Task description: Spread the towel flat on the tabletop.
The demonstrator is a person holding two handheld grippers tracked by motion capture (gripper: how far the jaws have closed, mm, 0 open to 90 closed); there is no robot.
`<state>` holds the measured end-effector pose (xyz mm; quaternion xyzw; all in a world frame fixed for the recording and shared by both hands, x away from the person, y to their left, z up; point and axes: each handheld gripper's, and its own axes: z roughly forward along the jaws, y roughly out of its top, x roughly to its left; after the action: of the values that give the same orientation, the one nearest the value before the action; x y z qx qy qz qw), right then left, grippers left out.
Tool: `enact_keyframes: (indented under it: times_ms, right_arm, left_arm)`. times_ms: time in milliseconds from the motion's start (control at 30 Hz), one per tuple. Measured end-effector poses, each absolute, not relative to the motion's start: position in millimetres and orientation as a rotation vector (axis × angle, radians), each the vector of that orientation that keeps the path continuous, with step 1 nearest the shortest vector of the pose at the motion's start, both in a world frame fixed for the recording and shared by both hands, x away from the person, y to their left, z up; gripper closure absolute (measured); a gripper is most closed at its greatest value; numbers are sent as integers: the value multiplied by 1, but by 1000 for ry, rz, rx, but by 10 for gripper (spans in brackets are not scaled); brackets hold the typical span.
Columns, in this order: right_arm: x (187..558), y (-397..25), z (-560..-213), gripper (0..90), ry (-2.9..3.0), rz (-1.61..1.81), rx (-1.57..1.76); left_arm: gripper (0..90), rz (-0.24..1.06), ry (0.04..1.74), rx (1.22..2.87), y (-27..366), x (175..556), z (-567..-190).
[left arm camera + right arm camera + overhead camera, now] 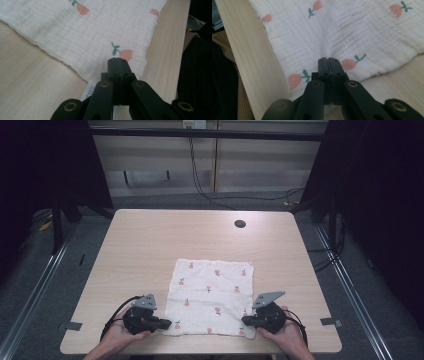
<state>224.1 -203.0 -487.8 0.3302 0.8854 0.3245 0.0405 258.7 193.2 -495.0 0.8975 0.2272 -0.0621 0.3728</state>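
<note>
A white cloth [210,297] printed with small pink tulips lies flat on the wooden table [150,245], close to its near edge. My left gripper [167,324] is at the cloth's near left corner, and in the left gripper view its jaws [117,60] are pressed together on the cloth [87,32] just above a small white label [89,92]. My right gripper [245,321] is at the near right corner. Its jaws [328,59] are likewise closed on the cloth [352,32] beside a tulip print.
A round black cable hole [240,224] sits near the table's far edge. Grey tape tabs [74,325] [331,322] mark the near corners. Cables [200,180] trail over the floor behind the table. The table edge runs right beside both grippers.
</note>
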Motion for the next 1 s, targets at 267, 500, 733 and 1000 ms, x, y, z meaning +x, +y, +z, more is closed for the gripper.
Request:
enact_keyframes:
  times_ms: [267,500,733,1000]
  right_arm:
    - [224,-204,-490,895,2713,1022,1000]
    - [224,-205,-490,895,2711,1031,997]
    - [224,-204,-490,895,2708,1017,988]
    - [217,-208,-487,896,2730,1008,999]
  left_arm:
    - [641,-67,633,2251,201,268,-491]
    - [541,3,579,2297,194,265,-495]
    - [869,64,506,2368,188,255,-491]
    - [883,-74,542,2336,197,247,-493]
